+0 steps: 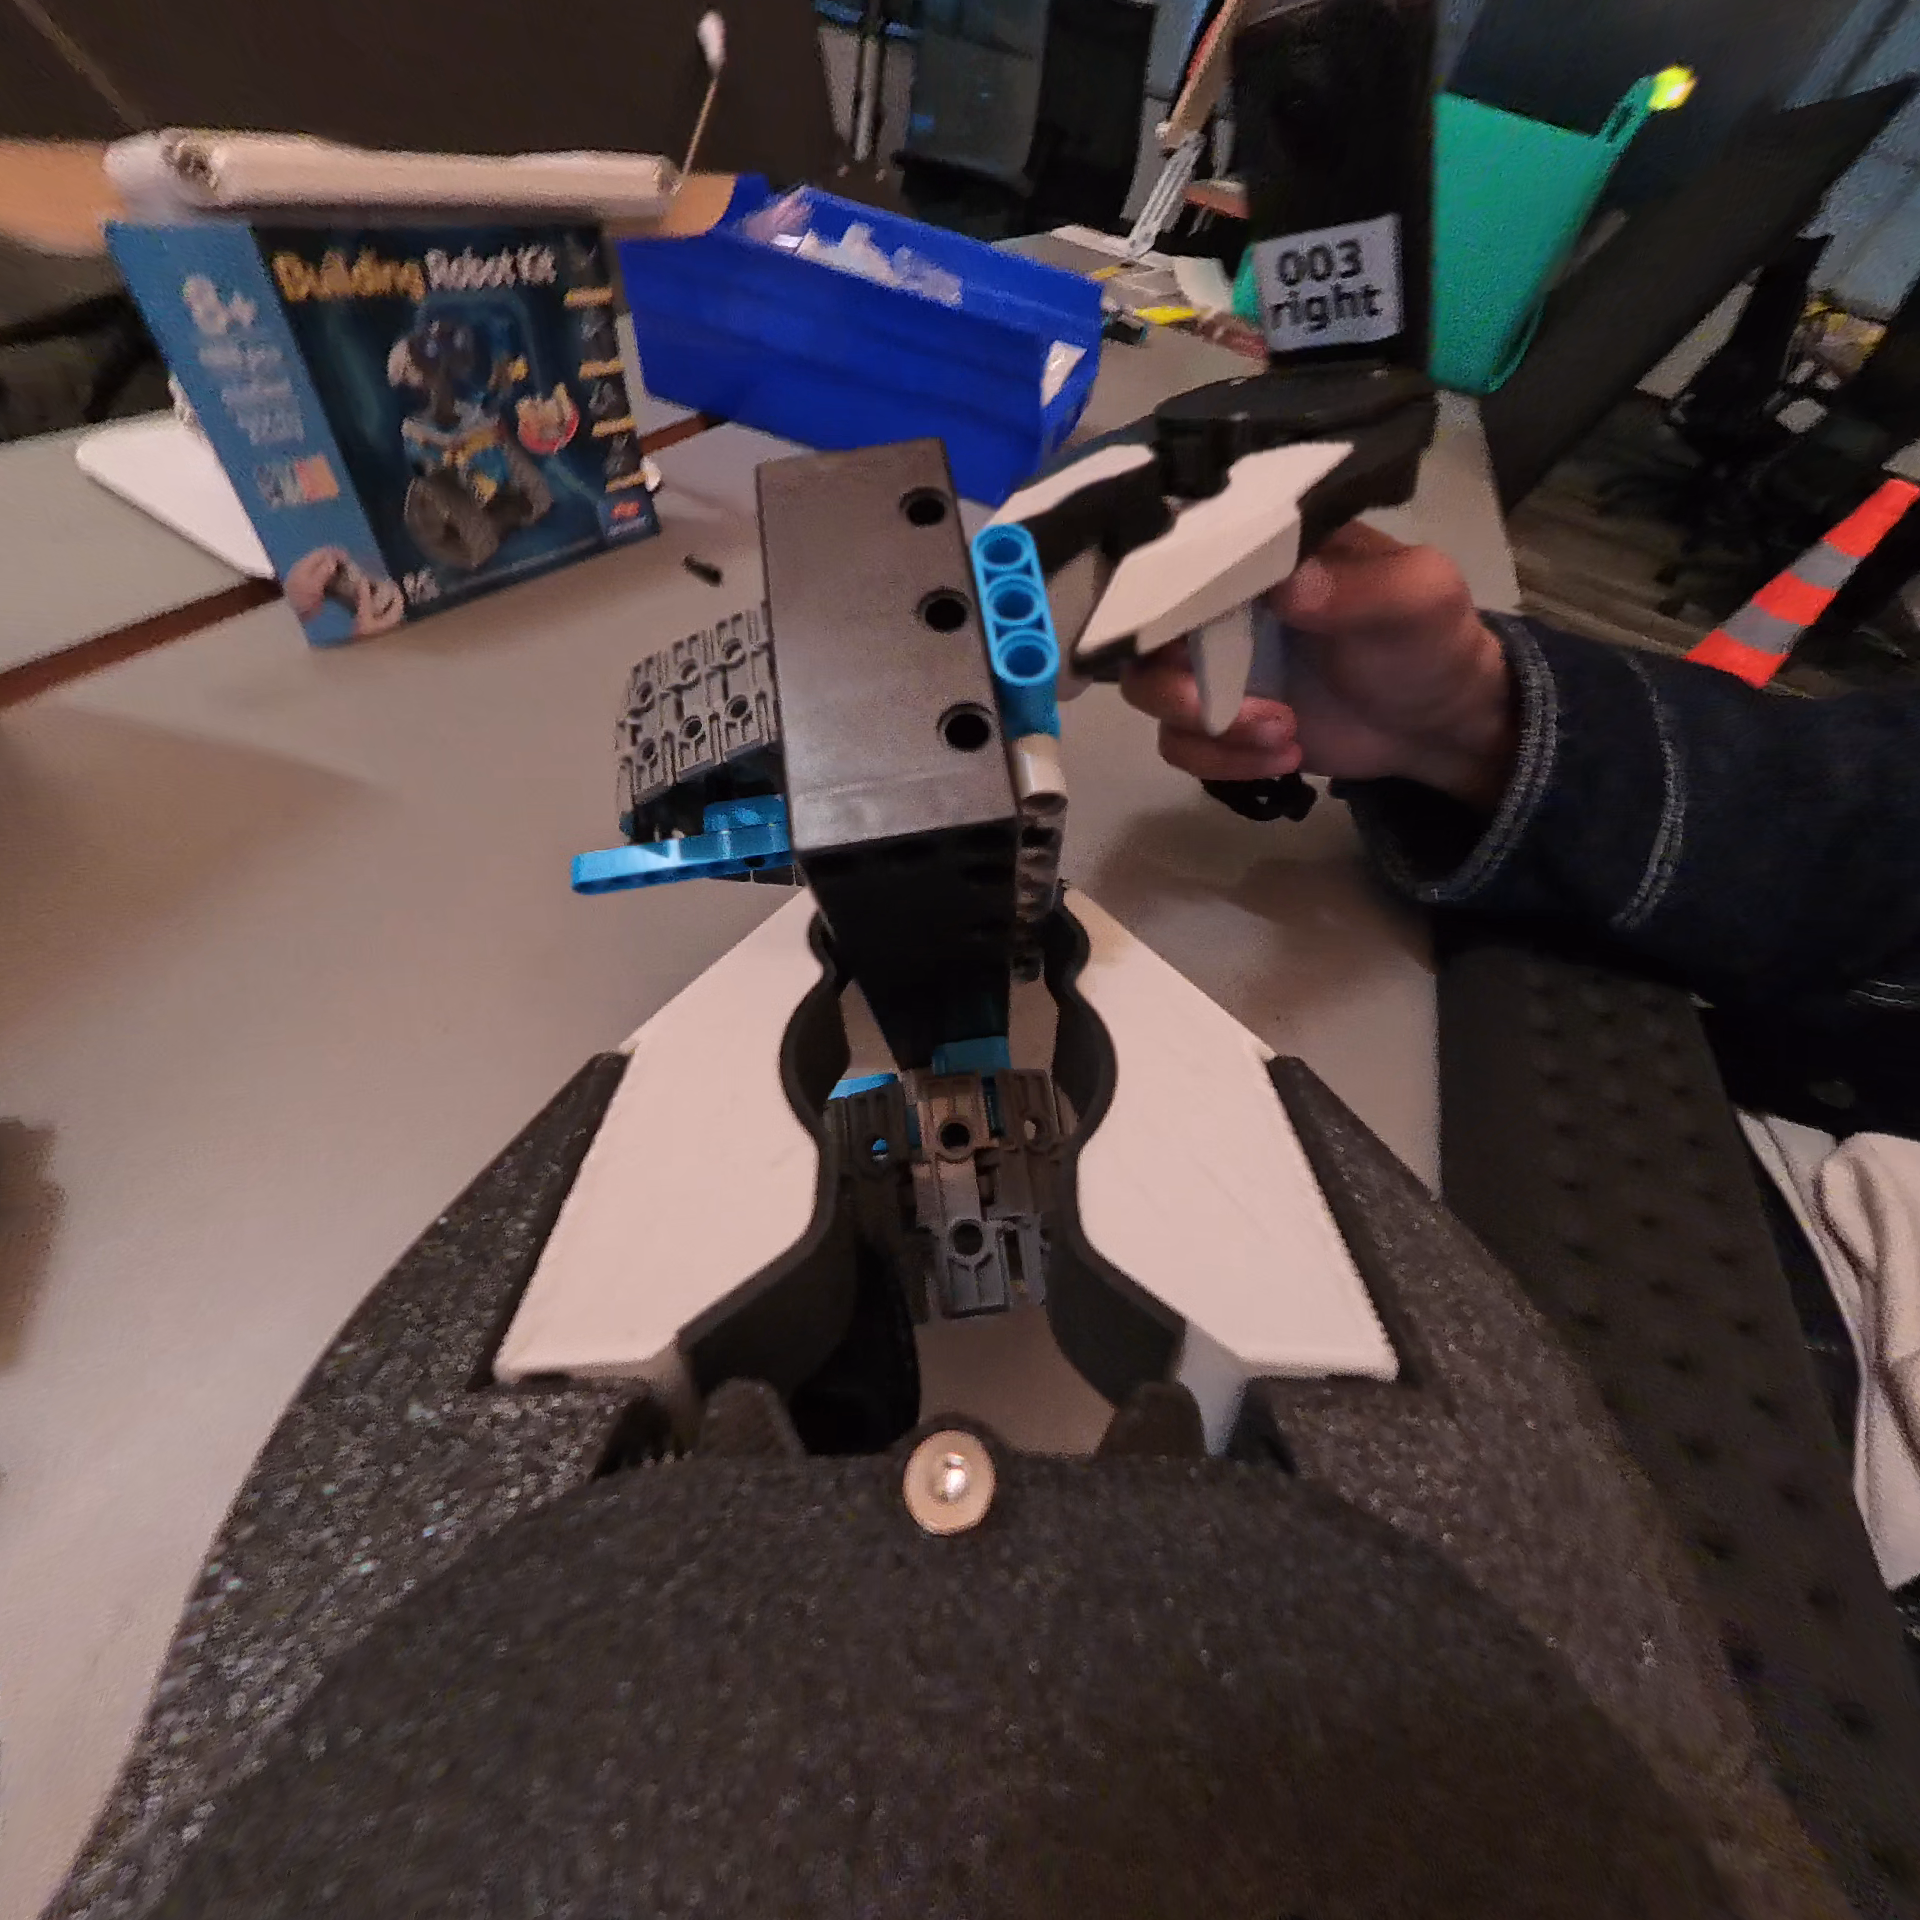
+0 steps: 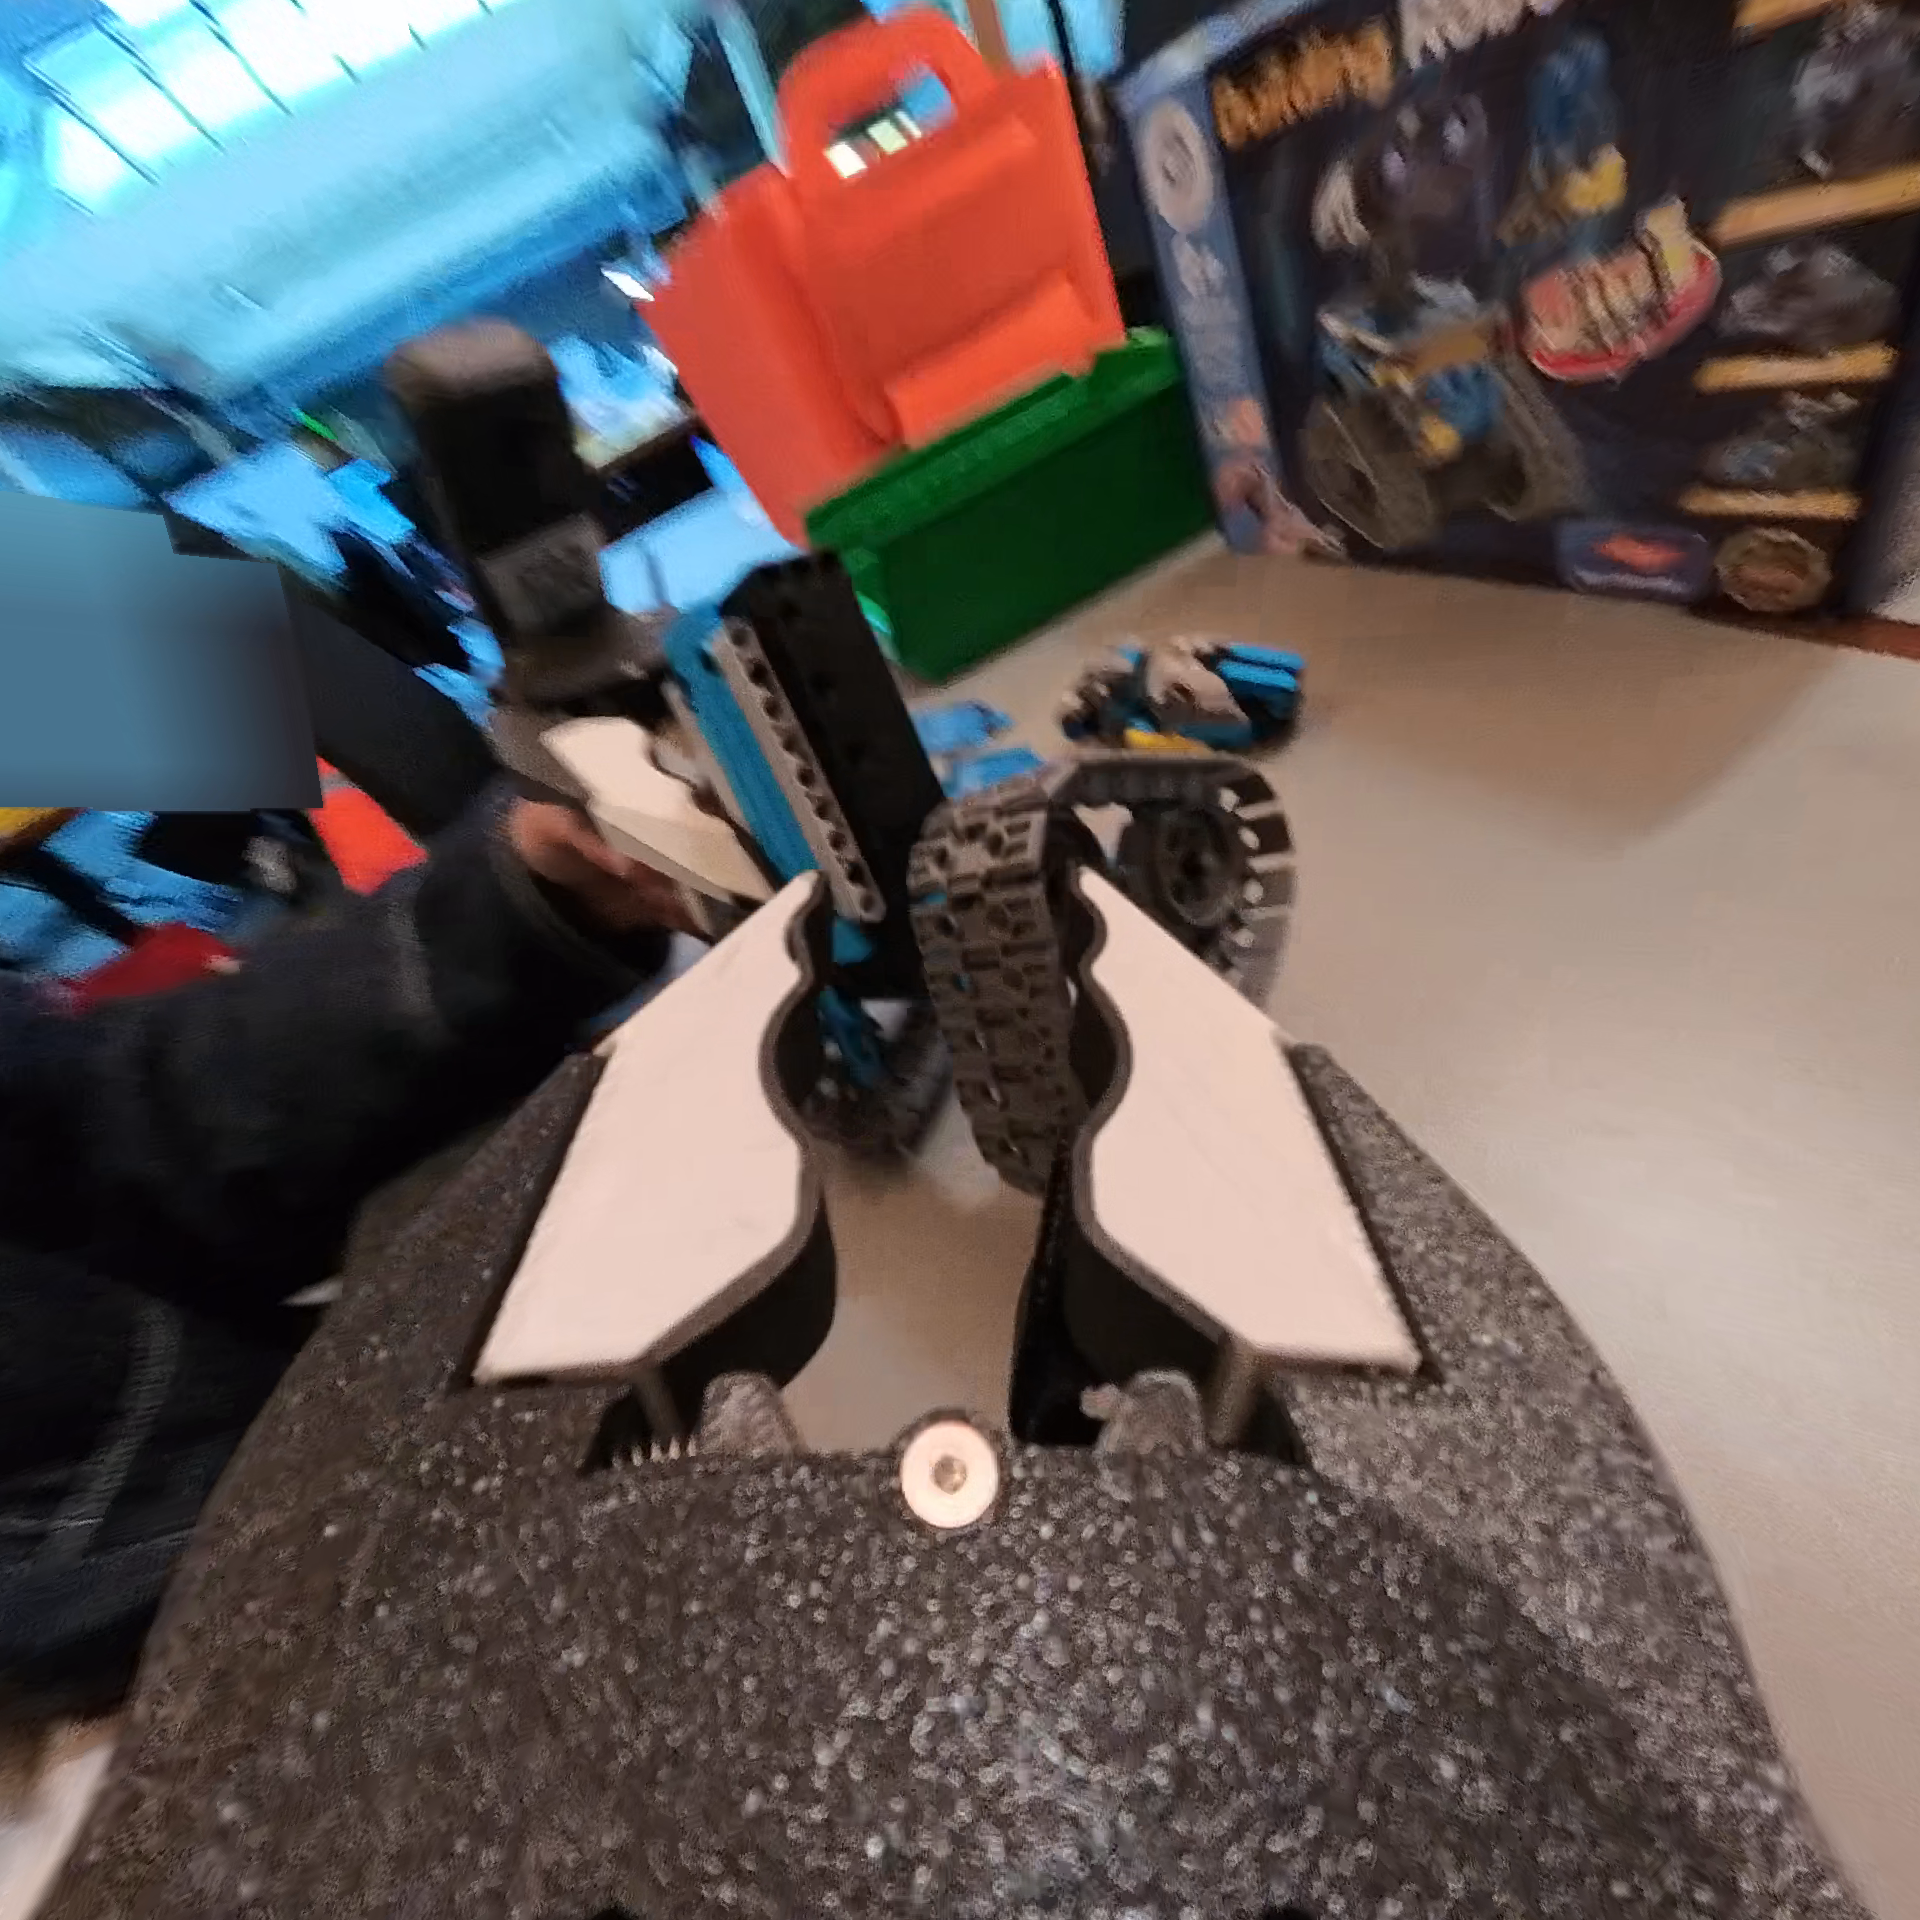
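Note:
A half-built tracked model [image 1: 883, 665] has a black box body, blue and grey beams and grey treads. My left gripper [image 1: 940, 935] is shut on the lower end of the black box and holds it upright above the table. My right gripper [image 2: 945, 894] reaches in from the side. Its jaws stand narrowly apart, with the blue and grey beam [image 2: 779, 769] against the left finger and a grey tread [image 2: 997, 987] against the right finger. It also shows in the left wrist view [image 1: 1039, 587], at a short blue beam [image 1: 1013, 603] on the box's side.
The kit's picture box [image 1: 416, 416] stands on the grey table [image 1: 312, 935], with a blue bin [image 1: 862, 332] beside it. Loose blue parts [image 2: 1184, 686] lie on the table [image 2: 1558, 935] near a green bin [image 2: 997, 520] and an orange bin [image 2: 894, 270]. A person's sleeve [image 1: 1662, 810] is at the right. Across from one pair of fingers to the other is roughly 7 centimeters.

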`<state>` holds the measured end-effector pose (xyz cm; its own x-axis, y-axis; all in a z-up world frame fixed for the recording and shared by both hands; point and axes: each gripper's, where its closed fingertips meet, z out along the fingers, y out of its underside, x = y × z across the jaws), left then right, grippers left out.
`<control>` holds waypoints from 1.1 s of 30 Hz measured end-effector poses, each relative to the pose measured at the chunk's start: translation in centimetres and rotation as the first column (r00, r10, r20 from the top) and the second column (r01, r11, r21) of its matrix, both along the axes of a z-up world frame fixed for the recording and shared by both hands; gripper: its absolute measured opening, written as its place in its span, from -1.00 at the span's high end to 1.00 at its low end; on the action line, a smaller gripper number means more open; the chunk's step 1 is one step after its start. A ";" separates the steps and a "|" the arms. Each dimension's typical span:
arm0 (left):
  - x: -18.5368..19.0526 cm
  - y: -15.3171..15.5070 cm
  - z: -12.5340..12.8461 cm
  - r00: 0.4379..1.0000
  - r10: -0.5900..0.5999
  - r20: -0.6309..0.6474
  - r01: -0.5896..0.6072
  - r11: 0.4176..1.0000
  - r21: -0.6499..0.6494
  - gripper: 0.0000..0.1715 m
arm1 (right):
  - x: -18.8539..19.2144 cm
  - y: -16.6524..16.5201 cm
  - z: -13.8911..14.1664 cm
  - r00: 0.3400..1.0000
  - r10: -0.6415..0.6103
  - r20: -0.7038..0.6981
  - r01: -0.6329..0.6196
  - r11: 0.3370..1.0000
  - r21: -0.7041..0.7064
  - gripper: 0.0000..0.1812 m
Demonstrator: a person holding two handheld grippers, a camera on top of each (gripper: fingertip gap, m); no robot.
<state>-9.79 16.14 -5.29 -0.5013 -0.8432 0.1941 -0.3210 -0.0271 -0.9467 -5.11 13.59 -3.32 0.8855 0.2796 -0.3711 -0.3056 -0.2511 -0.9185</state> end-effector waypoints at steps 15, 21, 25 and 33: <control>1.0 -2.2 2.1 0.941 0.053 0.333 -0.174 0.923 0.345 0.60 | -5.0 -2.0 5.8 0.941 -0.066 0.331 -0.033 0.958 0.284 0.66; 1.9 -2.0 0.9 0.932 0.091 0.349 -0.269 0.822 0.502 0.59 | -5.2 -1.8 5.5 0.924 -0.079 0.373 -0.026 0.963 0.268 0.68; 2.5 -0.7 0.1 0.921 0.154 0.356 -0.350 0.728 0.589 0.60 | -3.1 -1.5 5.0 0.959 -0.098 0.267 0.038 0.975 0.221 0.67; 3.0 1.0 -1.0 0.909 0.279 0.309 -0.416 0.636 0.650 0.59 | -3.0 -0.5 3.0 0.856 -0.194 0.479 0.128 0.978 0.167 0.65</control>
<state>-6.75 17.11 -6.30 -0.1078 -0.8156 -0.5685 -0.2662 0.5746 -0.7739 -8.16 13.10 -0.30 0.9796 0.1320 0.1514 0.1664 -0.1114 -0.9797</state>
